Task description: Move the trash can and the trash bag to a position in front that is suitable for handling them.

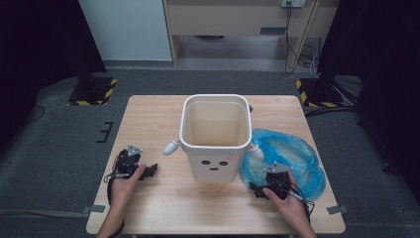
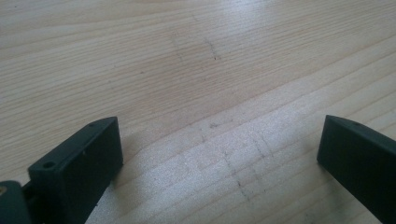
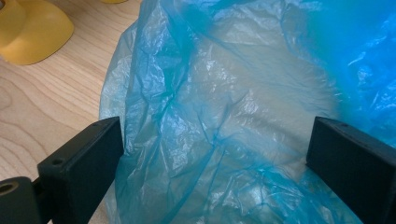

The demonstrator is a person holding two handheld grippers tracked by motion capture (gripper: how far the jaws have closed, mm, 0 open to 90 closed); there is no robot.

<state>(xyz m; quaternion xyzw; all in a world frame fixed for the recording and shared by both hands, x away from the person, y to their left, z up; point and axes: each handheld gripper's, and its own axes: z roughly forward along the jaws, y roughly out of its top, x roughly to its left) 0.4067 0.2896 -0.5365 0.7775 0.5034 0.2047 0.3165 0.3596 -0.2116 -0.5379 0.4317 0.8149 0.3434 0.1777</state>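
- The blue plastic bag (image 1: 289, 158) is lying crumpled on the table (image 1: 163, 208), just right of the white bin (image 1: 215, 136) and touching its right side.
- The right gripper (image 3: 215, 154) is hovering at the bag's near edge, jaws spread wide with the film between them but not pinched.
- The left gripper (image 2: 219, 154) is resting well apart on the bin's far side, jaws spread over bare wood, holding nothing.
- The right hand is clearly the nearer one; the bag is lying straight ahead of its jaws, so a short push forward and a squeeze would likely take it.

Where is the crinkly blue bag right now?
In the high view the blue plastic bag lies flat on the table's right side, beside the white bin. The right gripper sits at its near edge, jaws open.
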